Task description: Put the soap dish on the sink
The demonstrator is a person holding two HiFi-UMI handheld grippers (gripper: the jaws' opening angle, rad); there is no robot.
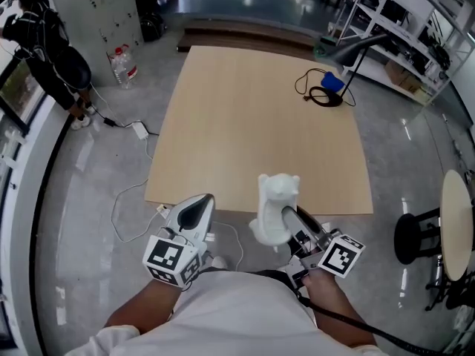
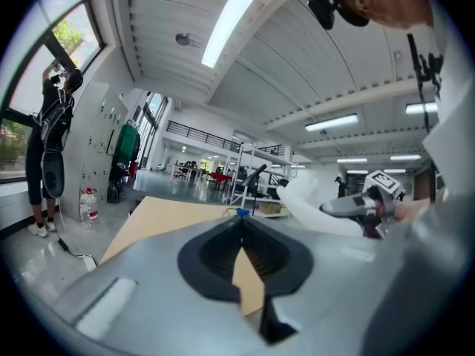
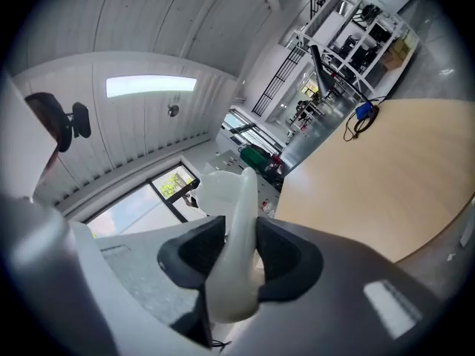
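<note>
A white soap dish (image 1: 276, 205) with a lumpy, animal-like top edge stands on edge above the near edge of a light wooden tabletop (image 1: 260, 117). My right gripper (image 1: 289, 219) is shut on its lower rim; in the right gripper view the dark pads press both sides of the soap dish (image 3: 236, 199). My left gripper (image 1: 199, 203) hovers to the left at about the same height, its jaws together with nothing between them. The left gripper view shows the soap dish (image 2: 315, 202) off to the right. No sink is in view.
A blue object with a coiled black cable (image 1: 329, 89) and a lamp arm lie at the table's far right. On the grey floor are a water bottle (image 1: 122, 65), a white power strip (image 1: 138, 130), a black stool (image 1: 415, 236) and a round table (image 1: 456, 225). A person (image 1: 44, 58) stands far left.
</note>
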